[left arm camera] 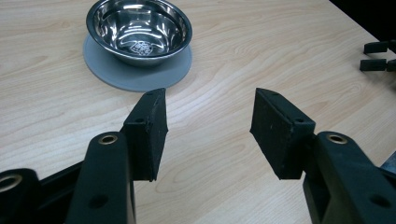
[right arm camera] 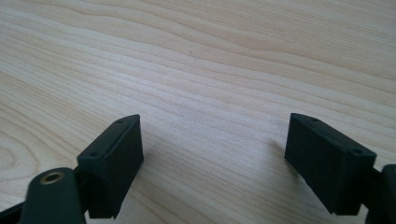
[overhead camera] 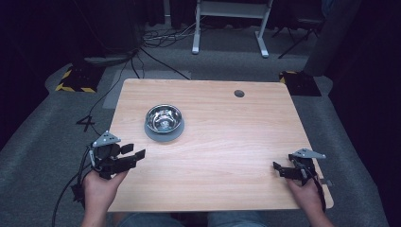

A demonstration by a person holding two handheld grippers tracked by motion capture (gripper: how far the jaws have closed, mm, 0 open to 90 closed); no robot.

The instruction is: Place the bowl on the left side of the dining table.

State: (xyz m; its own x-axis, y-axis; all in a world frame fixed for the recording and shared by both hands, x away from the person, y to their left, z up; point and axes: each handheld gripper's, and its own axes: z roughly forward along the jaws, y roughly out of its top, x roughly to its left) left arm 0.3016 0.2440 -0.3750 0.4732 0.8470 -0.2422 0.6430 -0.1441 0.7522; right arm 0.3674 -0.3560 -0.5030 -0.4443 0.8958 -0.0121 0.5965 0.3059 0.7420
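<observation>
A person's forearms are running off the bottom of the high view, and the dark room beyond the table (overhead camera: 227, 142) is hard to make out. A shiny metal bowl (overhead camera: 164, 118) is sitting on a grey round mat (overhead camera: 153, 135), left of the table's middle. The left tongs (overhead camera: 134, 152) are hovering near the left edge, just short of the bowl, spread and gripping nothing. The right tongs (overhead camera: 278, 168) are resting near the right front corner, well apart from the bowl, also spread wide and gripping nothing.

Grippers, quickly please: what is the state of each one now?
Left gripper: open, holding nothing.
Right gripper: open, holding nothing.
</observation>
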